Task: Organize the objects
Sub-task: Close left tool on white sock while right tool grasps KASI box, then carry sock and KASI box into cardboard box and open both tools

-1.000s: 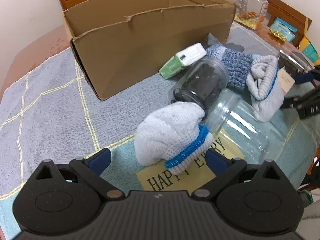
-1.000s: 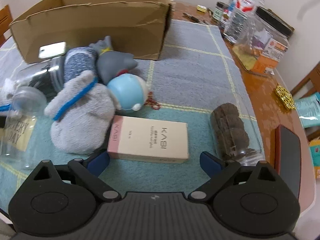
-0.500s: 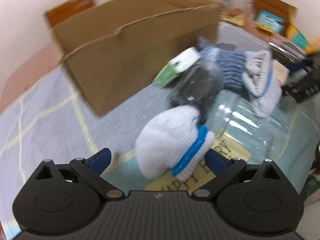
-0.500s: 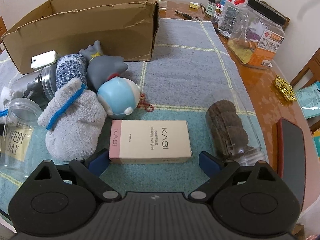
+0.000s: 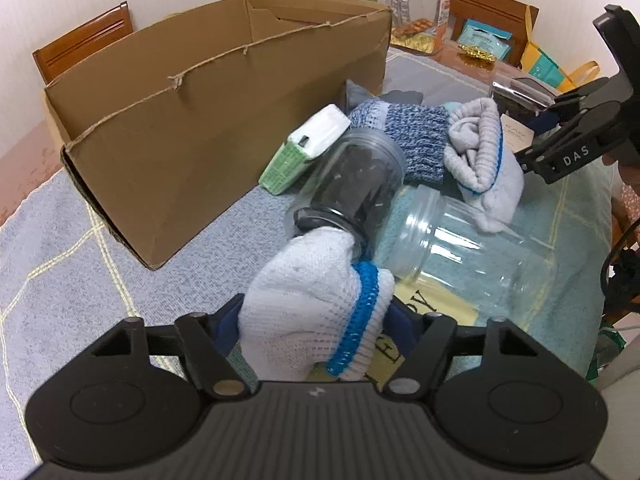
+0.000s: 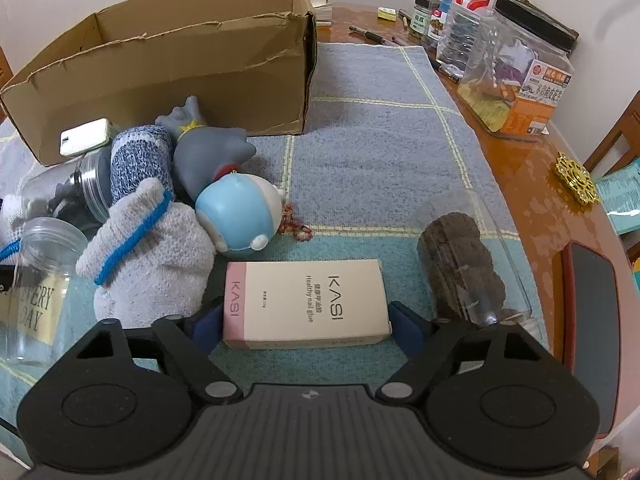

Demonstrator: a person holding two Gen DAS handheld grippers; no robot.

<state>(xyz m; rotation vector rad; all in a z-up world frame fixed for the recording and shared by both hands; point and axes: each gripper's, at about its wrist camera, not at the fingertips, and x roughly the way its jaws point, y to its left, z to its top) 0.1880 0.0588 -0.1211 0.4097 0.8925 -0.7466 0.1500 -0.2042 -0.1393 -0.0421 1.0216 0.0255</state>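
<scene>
A white knit glove with a blue cuff [image 5: 308, 304] lies at the near edge of the left wrist view. My left gripper [image 5: 314, 320] is closing and its blue pads press the glove from both sides. In the right wrist view a pink and cream KASI box [image 6: 306, 300] lies flat on the cloth. The jaws of my right gripper [image 6: 306, 328] are closing, with the pads against the box's two short ends. The open cardboard box [image 5: 200, 120] stands behind the pile, also seen in the right wrist view [image 6: 180, 68].
A dark-filled jar [image 5: 356, 184], a clear jar [image 5: 480, 248], a grey glove [image 6: 152, 248], a blue knit roll [image 6: 140, 160], a grey toy [image 6: 208, 152] and a blue ball toy [image 6: 236, 212] lie heaped. A clear tube of brown biscuits [image 6: 456, 268] lies right of the KASI box. Jars [image 6: 520, 68] crowd the far right.
Both grippers went from wide open to closed in: the left around the white glove, the right around the KASI box. The left view rolled slightly.
</scene>
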